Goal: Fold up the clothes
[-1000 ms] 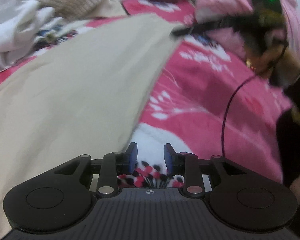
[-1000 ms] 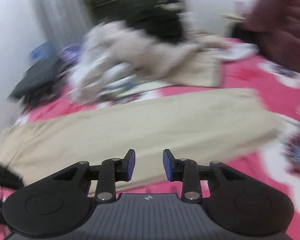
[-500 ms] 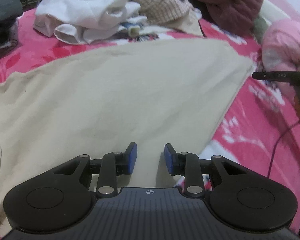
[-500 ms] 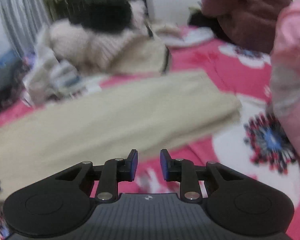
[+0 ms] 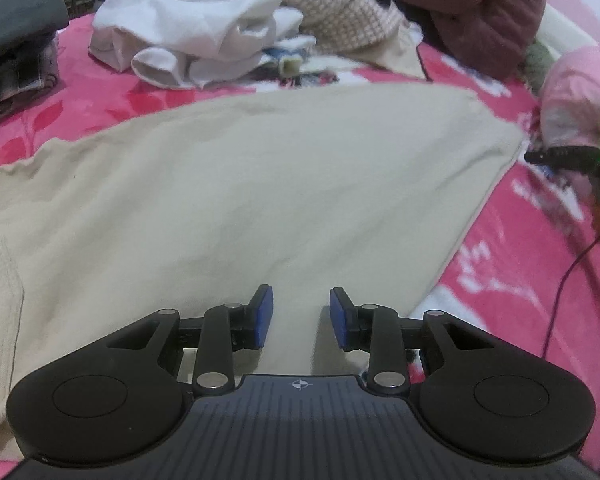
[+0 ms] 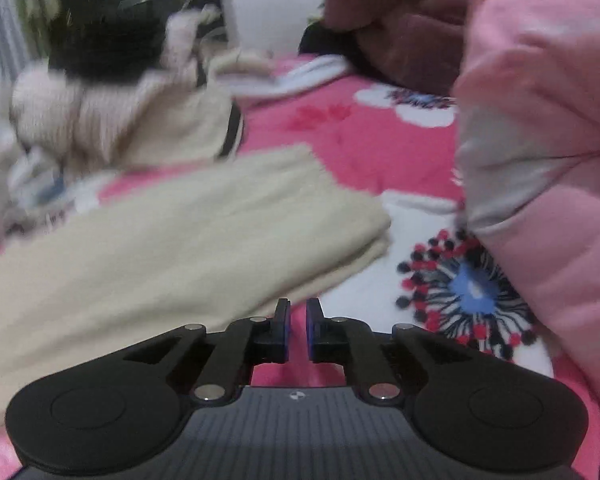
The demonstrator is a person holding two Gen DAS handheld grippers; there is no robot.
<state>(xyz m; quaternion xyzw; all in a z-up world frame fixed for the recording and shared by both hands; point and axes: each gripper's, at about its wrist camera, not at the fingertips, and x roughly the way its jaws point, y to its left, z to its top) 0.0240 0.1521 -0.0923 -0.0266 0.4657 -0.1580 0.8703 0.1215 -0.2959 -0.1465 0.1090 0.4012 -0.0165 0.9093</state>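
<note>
Two units in view. Left hand-held gripper (image 5: 301,316) is hovering over the near edge of the beige garment (image 5: 236,200), jaws well apart, gripping nothing. Right hand-held gripper (image 6: 296,330) is sitting with jaws almost closed, a narrow slit between them, nothing held, just beside the garment's folded edge at 10 o'clock. Garment is lying flat on the pink floral bed (image 5: 512,236); clothes pile (image 5: 204,32) at 12 o'clock.

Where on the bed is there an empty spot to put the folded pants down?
Bare pink floral blanket lies open between the beige folded trousers and the pink puffy jacket, and beside the trousers' near right edge. The far side is crowded: a white crumpled garment, a beige knitted sweater and a maroon quilted jacket pile there.
</note>
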